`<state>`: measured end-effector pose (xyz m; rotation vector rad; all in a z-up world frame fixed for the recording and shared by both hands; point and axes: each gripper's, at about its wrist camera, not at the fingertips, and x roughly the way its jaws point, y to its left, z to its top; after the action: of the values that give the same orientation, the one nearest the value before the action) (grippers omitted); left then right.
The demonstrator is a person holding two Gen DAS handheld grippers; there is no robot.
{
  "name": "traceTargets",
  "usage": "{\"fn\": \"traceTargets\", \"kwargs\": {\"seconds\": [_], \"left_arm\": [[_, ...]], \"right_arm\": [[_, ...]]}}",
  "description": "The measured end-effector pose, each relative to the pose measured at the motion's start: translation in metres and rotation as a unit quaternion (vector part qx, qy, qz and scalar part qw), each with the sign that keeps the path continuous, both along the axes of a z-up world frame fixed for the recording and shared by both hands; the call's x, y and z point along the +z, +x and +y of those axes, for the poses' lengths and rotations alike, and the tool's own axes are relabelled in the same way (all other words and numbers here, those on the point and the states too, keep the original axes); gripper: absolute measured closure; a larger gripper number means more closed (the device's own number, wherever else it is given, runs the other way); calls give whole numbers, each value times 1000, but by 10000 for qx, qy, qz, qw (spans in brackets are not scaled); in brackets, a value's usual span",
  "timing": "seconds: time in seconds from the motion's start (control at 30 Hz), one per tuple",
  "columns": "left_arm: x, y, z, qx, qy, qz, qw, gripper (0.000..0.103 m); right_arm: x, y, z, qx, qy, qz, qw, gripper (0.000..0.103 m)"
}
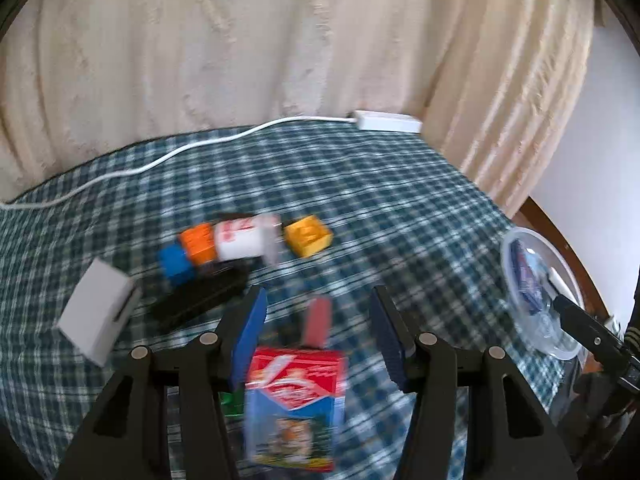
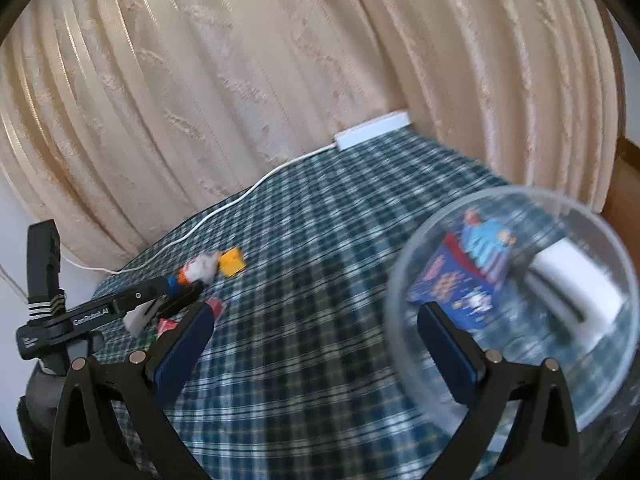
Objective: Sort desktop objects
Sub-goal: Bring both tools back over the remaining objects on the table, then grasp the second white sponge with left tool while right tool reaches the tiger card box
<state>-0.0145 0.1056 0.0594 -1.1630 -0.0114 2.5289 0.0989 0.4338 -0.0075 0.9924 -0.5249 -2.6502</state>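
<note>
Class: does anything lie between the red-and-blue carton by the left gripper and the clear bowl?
Nothing visible does: only bare checked cloth separates the carton from the bowl. The right gripper hangs open at the bowl's edge.

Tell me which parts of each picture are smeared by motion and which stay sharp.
Left wrist view: the red and blue carton near the camera and the blocks are smeared, while the curtain and white cable stay fairly sharp. Right wrist view: the clear bowl and the boxes inside blur most; the curtain folds stay crisp.
</note>
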Motion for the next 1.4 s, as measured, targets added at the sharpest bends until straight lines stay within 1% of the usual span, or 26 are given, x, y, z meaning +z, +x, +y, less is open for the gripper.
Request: {"fn": "traceTargets", "kwargs": {"seconds": [0.1,0.23,0.47,0.6,0.67,0.7,0.73,0.87,0.93,1.03,1.1,1.13,1.2,1.4], "left_arm": [[-5,-2,-15,116,-44,-56,9999,46],[-8,-6,-45,348,-120,-75,9993,46],[-16,-20,-100,933,-214,-122,9953,46],[-22,-26,-121,1000,-202,-132,9947,46],[-24,-27,-128,1014,-219,-130,9945,40],[-25,-28,-131,1013,-213,-128,9945,33],[-26,-28,-133,996,-206,-115,9947,31],[-30,-31,-139,973,-242,-97,9949,28],[-33,-33,-144,990,-257,-91,9947,20],[-37,-37,-151,1023,-260,-126,9943,19],[-41,-40,-156,949,-195,-151,9952,18],[-42,-41,-157,923,-189,-146,9954,14],[-46,-44,-159,930,-221,-102,9954,9],[-56,-50,-163,854,-194,-167,9960,8]], "right_arm": [[-7,-2,-13,150,-65,-133,9998,1],[-10,-3,-32,389,-35,-187,9991,1],[-9,-7,-69,773,42,-218,9968,1],[-14,-11,-85,878,48,-320,9956,1],[-17,-12,-91,903,46,-373,9952,1],[-18,-13,-94,911,43,-394,9950,1],[-19,-14,-97,918,44,-412,9949,1],[-20,-15,-107,967,73,-440,9943,1],[-19,-15,-111,1004,78,-454,9939,1],[-20,-16,-119,1072,93,-481,9930,1],[-21,-17,-125,1116,97,-503,9924,1],[-21,-18,-128,1137,97,-517,9921,1],[-23,-18,-134,1185,95,-548,9914,1],[-28,-20,-152,1356,148,-632,9886,1]]}}
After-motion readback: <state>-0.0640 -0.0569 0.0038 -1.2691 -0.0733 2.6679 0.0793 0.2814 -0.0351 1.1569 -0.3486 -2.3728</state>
